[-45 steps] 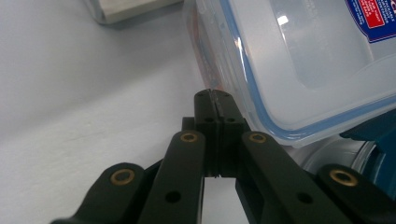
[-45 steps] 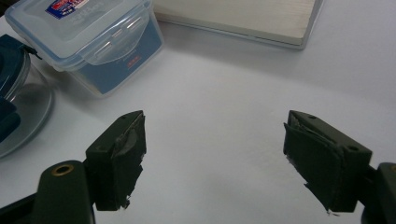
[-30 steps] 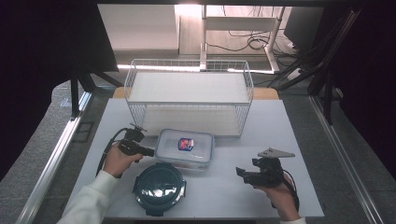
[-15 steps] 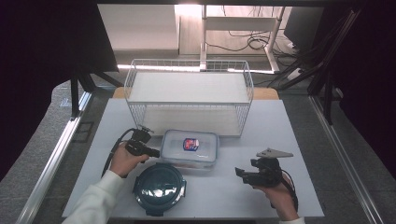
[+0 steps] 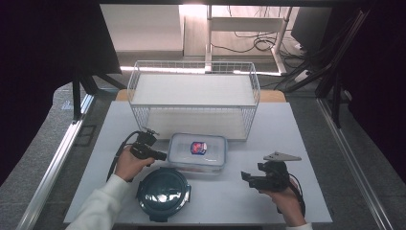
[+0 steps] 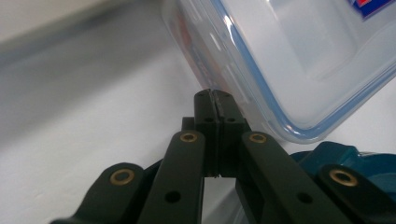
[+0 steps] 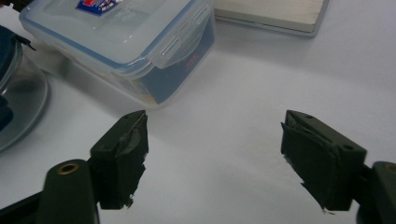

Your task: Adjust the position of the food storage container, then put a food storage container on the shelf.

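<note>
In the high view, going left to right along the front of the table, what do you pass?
Left tongs → clear lidded box → right tongs. The round blue-rimmed lid sits nearer, below the gap between left tongs and box, so its place is unclear.

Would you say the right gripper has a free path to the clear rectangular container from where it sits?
Probably yes: the right gripper is open, and bare table lies between its fingers and the clear container.

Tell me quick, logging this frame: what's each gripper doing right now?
Left gripper: shut, holding nothing, tips against the side of the clear lidded container.
Right gripper: open, nothing between its jaws, which have just been opening, over the white table.
</note>
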Available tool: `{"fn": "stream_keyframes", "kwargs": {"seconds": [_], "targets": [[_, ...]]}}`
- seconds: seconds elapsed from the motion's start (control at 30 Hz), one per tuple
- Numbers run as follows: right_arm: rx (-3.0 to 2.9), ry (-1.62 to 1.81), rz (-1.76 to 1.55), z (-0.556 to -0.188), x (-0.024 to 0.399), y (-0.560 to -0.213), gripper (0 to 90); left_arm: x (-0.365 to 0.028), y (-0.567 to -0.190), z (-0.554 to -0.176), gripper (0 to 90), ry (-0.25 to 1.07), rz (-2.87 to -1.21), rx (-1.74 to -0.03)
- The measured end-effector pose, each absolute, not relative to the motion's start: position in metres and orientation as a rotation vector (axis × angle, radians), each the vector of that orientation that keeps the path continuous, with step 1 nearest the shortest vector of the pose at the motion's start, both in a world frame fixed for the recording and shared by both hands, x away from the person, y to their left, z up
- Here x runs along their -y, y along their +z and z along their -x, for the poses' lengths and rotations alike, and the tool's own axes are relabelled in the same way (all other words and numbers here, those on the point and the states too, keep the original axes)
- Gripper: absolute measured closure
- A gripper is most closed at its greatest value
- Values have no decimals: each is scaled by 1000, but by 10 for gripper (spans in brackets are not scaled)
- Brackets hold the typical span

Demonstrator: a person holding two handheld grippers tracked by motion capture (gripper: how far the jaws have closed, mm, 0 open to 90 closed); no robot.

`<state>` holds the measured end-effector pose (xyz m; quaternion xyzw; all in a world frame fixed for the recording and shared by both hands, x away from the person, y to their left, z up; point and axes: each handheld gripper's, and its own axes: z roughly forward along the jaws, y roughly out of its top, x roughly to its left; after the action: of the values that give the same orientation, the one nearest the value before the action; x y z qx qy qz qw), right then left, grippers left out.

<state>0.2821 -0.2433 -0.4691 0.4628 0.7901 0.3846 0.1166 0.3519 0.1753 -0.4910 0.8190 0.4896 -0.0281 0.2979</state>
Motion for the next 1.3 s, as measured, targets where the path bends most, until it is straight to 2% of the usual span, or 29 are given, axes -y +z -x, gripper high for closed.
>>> {"fn": "stream_keyframes", "kwargs": {"seconds": [0.17, 0.2, 0.27, 0.3, 0.37, 0.43, 0.9, 1.03, 1.3], "targets": [[-2305, 1147, -1357, -282, 243, -466, 191, -192, -477, -339, 810, 14, -2063, -1308], [-2303, 1156, -1357, -283, 243, -465, 177, -195, -472, -332, 644, 52, -2035, -1306], [-2302, 1168, -1368, -284, 242, -464, 167, -197, -466, -324, 378, 95, -2030, -1333], [-2303, 1176, -1369, -284, 242, -464, 162, -199, -464, -319, 296, 96, -2019, -1330], [-2301, 1202, -1376, -285, 241, -461, 154, -201, -462, -314, 214, 93, -1997, -1321], [-2302, 1220, -1372, -285, 240, -459, 148, -205, -458, -305, 168, 104, -1951, -1308], [-2334, 1300, -1389, -295, 230, -453, 99, -214, -452, -293, 156, 102, -1900, -1271], [-2334, 1303, -1394, -296, 228, -454, 89, -213, -451, -294, 121, 104, -1892, -1276], [-2340, 1358, -1431, -305, 225, -452, 89, -209, -463, -314, 96, 1, -1874, -1279]]}}
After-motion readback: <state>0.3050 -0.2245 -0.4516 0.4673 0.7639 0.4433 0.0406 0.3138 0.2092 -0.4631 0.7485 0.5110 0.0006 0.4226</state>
